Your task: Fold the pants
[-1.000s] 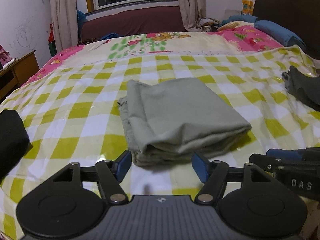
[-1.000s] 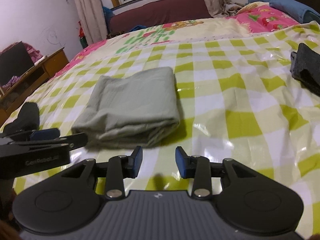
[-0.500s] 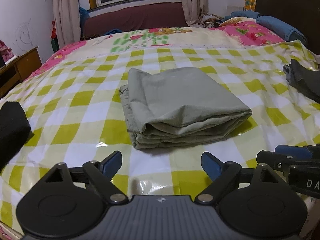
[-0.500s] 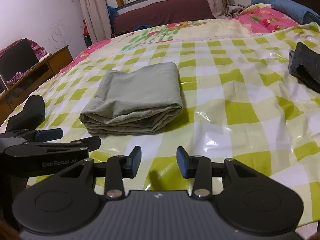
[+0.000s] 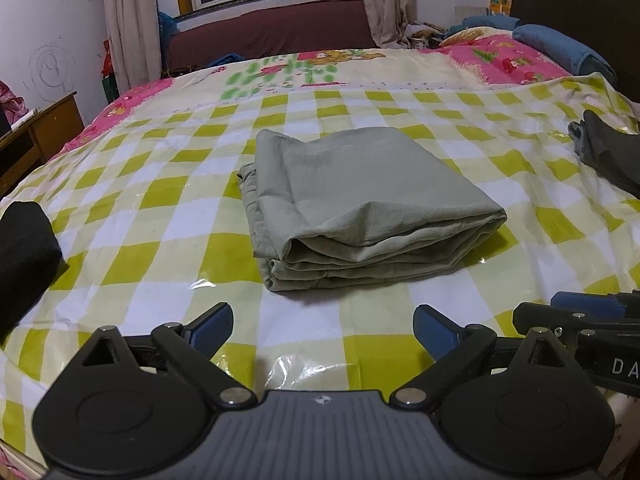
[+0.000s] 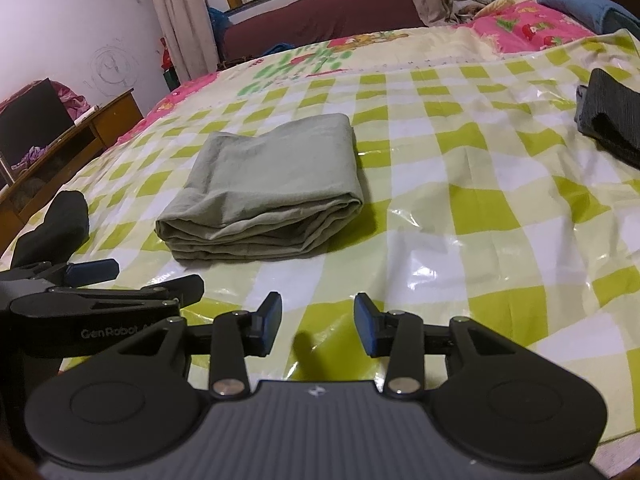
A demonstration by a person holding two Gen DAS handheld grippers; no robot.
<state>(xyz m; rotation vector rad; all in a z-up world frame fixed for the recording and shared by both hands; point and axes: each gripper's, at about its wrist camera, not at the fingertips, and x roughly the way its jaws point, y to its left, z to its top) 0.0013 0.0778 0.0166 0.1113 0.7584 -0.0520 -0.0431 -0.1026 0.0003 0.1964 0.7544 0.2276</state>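
Observation:
Grey-green pants (image 5: 360,208) lie folded into a flat rectangular stack on the yellow-green checked sheet (image 5: 168,272); they also show in the right wrist view (image 6: 268,196). My left gripper (image 5: 323,328) is open and empty, hovering in front of the stack's near edge, apart from it. My right gripper (image 6: 318,330) is open and empty, in front of and right of the stack. The left gripper also shows at the left of the right wrist view (image 6: 96,280).
A black garment (image 5: 24,256) lies at the bed's left edge. A dark grey garment (image 5: 612,152) lies at the right. Blue pillows (image 5: 560,46) and pink bedding lie at the far right. A wooden desk (image 6: 60,148) stands left of the bed.
Both grippers have drawn back from the folded pants toward the bed's near edge. The left jaws have opened wider. The pants have not moved.

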